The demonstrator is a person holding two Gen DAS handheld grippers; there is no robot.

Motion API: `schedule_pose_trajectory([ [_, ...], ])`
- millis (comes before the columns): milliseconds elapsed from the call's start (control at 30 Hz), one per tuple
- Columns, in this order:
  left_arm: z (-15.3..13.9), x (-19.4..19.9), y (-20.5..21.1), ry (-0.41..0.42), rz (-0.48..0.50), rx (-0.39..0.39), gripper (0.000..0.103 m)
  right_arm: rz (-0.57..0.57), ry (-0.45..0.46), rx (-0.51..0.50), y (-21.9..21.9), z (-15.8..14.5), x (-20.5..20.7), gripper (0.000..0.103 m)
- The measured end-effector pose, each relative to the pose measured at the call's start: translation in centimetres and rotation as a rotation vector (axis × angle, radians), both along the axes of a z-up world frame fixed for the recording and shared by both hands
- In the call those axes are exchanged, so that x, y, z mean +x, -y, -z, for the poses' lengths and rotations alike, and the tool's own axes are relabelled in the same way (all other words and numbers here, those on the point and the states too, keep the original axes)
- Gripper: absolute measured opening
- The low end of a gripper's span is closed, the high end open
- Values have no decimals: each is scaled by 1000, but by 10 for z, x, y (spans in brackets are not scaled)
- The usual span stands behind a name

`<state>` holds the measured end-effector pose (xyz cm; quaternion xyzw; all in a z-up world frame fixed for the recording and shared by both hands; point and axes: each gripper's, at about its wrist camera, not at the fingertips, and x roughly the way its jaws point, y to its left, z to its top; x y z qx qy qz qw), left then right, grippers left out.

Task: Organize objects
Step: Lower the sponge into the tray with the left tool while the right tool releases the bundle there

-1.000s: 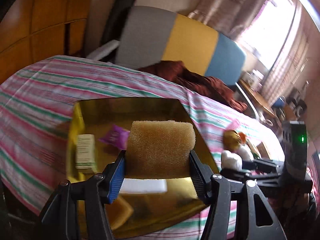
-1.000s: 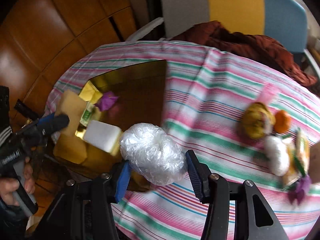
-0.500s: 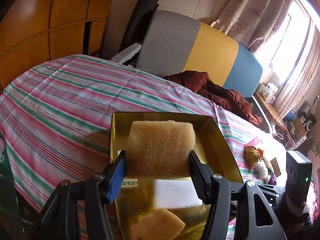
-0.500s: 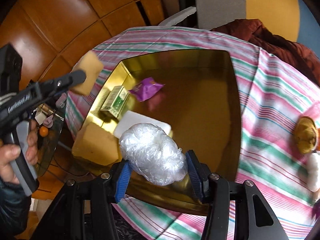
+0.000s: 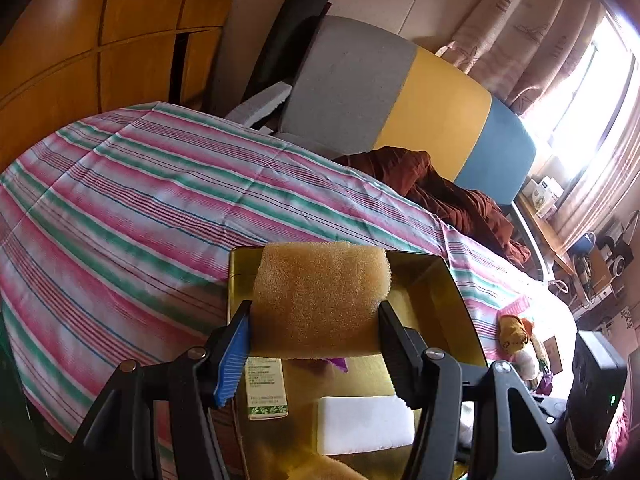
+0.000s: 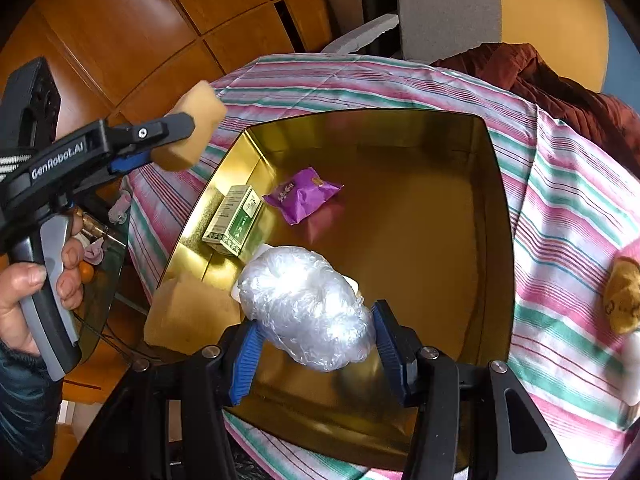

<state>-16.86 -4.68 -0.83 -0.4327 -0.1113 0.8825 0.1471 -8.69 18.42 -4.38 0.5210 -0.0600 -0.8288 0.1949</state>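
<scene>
Sponge (image 5: 322,300) and plastic ball (image 6: 308,312) clamped between tongs.

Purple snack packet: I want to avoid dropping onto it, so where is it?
In the right wrist view, the purple snack packet lies inside the gold tray, toward its far left, just right of the green box.

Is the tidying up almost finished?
Partly. The gold tray already holds a green box, a purple packet and a white block. The left gripper holds a sponge, the right gripper a plastic bundle. Toys wait on the cloth.
</scene>
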Motion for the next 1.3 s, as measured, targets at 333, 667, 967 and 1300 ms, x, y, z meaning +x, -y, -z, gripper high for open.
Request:
schedule_pose_trajectory([
  [333, 8, -7, -19, 13, 51, -10, 60, -75, 15, -6, 15, 10, 9, 54],
  [667, 20, 39, -1, 64, 73, 23, 61, -7, 9, -8, 9, 10, -15, 54],
  [967, 44, 66, 15, 165, 67, 84, 73, 55, -23, -105, 15, -2, -60, 84],
  [1300, 26, 82, 24, 115, 12, 47, 76, 87, -20, -91, 7, 0, -32, 86],
])
